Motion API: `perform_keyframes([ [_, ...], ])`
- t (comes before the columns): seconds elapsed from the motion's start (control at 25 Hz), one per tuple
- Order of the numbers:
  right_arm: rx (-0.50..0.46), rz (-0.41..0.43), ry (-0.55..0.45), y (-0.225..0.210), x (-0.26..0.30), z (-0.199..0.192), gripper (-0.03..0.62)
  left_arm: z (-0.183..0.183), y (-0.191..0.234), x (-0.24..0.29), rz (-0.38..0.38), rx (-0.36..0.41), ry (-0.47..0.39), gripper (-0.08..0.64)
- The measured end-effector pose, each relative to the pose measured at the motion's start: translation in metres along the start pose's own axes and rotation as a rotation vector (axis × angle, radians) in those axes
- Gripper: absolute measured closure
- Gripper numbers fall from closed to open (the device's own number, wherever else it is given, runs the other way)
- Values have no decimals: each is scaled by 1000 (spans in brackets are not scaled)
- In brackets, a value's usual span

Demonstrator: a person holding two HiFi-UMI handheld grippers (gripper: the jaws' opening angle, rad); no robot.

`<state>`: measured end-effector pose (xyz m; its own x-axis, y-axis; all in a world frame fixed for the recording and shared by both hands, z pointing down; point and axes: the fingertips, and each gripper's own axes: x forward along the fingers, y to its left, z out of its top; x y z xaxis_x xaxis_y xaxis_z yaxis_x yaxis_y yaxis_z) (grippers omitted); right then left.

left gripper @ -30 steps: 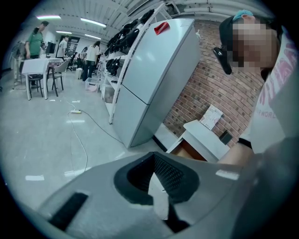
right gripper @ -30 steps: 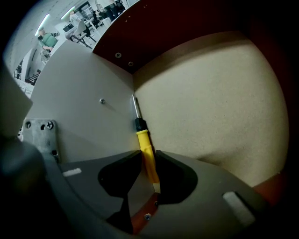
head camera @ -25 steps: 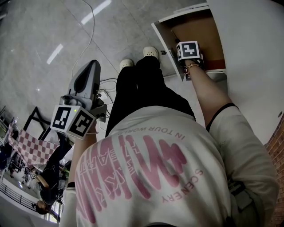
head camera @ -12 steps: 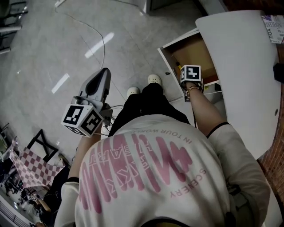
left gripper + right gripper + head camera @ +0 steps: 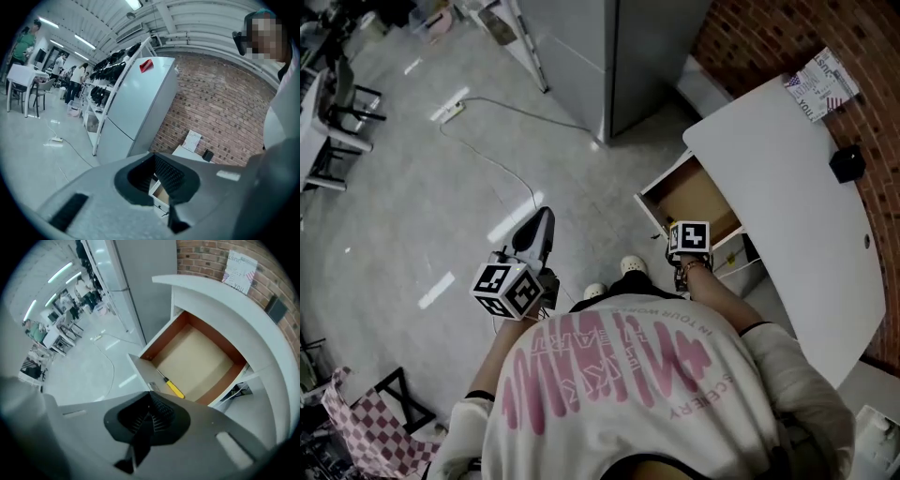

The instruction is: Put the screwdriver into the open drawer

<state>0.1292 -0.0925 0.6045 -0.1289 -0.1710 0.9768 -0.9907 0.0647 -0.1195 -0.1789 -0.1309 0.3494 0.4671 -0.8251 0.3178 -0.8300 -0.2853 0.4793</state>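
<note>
The screwdriver (image 5: 171, 386), with a yellow handle, lies near the front wall inside the open drawer (image 5: 201, 355), seen in the right gripper view. My right gripper (image 5: 151, 397) hangs well above it, pointing down; its jaws have just been closing and are shut with nothing between them. In the head view its marker cube (image 5: 689, 238) sits over the drawer (image 5: 698, 195) front and hides the screwdriver. My left gripper (image 5: 546, 214) is held out over the floor, its tips (image 5: 154, 157) together and empty.
The drawer belongs to a curved white desk (image 5: 787, 187) carrying a printed paper (image 5: 820, 82) and a small black object (image 5: 847, 164). A grey fridge (image 5: 600, 56) and a brick wall (image 5: 741, 37) stand behind. A cable (image 5: 502, 169) trails across the floor. People stand far off.
Both grippers have risen. The right one has come up out of the drawer, leaving the screwdriver inside. The head view has pulled back, bringing the desk top, fridge and brick wall into sight.
</note>
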Motion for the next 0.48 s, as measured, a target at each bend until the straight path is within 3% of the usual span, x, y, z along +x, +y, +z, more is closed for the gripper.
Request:
perform_keyframes([
  [0.28,127,179,-318,71,-82,71,581,47,-31,-7,-128,77,-93,558],
  [0.48,60,319,-595,129,-171,113,581,81,-51,-26,-202,91,-166,558],
])
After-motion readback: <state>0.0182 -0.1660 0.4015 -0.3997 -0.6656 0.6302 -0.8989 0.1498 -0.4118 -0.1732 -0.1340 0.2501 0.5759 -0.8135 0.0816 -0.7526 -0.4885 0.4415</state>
